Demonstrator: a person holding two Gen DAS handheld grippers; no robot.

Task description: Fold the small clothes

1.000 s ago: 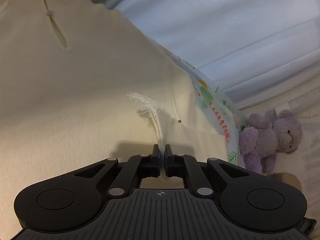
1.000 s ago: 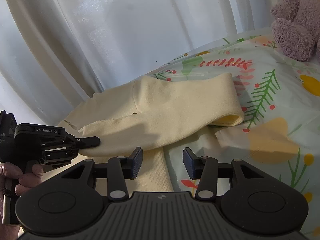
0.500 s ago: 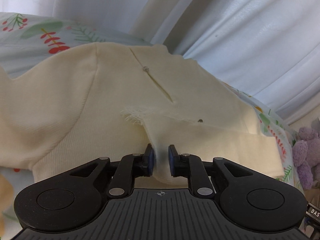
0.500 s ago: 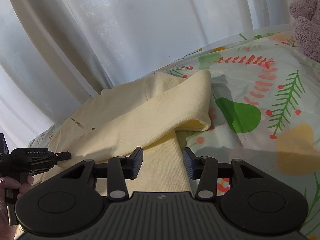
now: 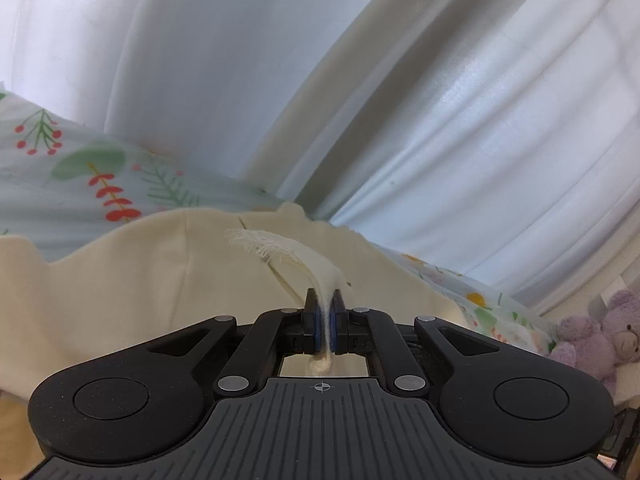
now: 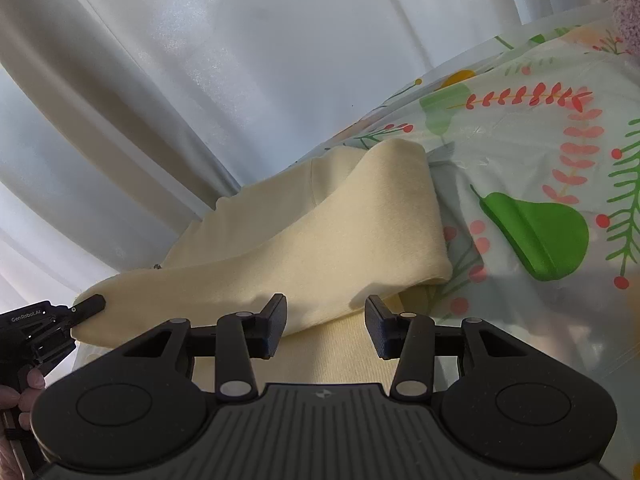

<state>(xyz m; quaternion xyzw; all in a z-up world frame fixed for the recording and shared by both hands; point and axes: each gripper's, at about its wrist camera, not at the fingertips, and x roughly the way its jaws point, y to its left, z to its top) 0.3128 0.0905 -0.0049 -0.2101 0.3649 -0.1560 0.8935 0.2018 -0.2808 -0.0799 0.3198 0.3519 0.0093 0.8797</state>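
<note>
Left wrist view: left gripper (image 5: pixel 327 322) clamped tight on the frayed cuff edge (image 5: pixel 276 246) of the cream garment (image 5: pixel 132 280); fabric pinched thin between the pads, a tuft poking out behind them at 6 o'clock. Garment spread on the floral sheet (image 5: pixel 92 176), curtain (image 5: pixel 440 100) behind at 12 o'clock, purple teddy (image 5: pixel 596 338) off at 4 o'clock.

Right wrist view: right gripper (image 6: pixel 326 326) with fingers apart, just been closing slightly, pads on nothing; ribbed hem below and between them. Sleeve (image 6: pixel 320 248) folded across the body from 9 to 2 o'clock.

Risks, judged from here:
- Grip only on loose frayed threads, so likely to slip or pull threads out under tension.
- Pulling further toward 9 o'clock could drag the whole garment, since nothing pins it.
- Sleeve fold at 2 o'clock sits puffy, uncreased; could spring open on release.
- Right fingers closing now would bunch the hem.
</note>
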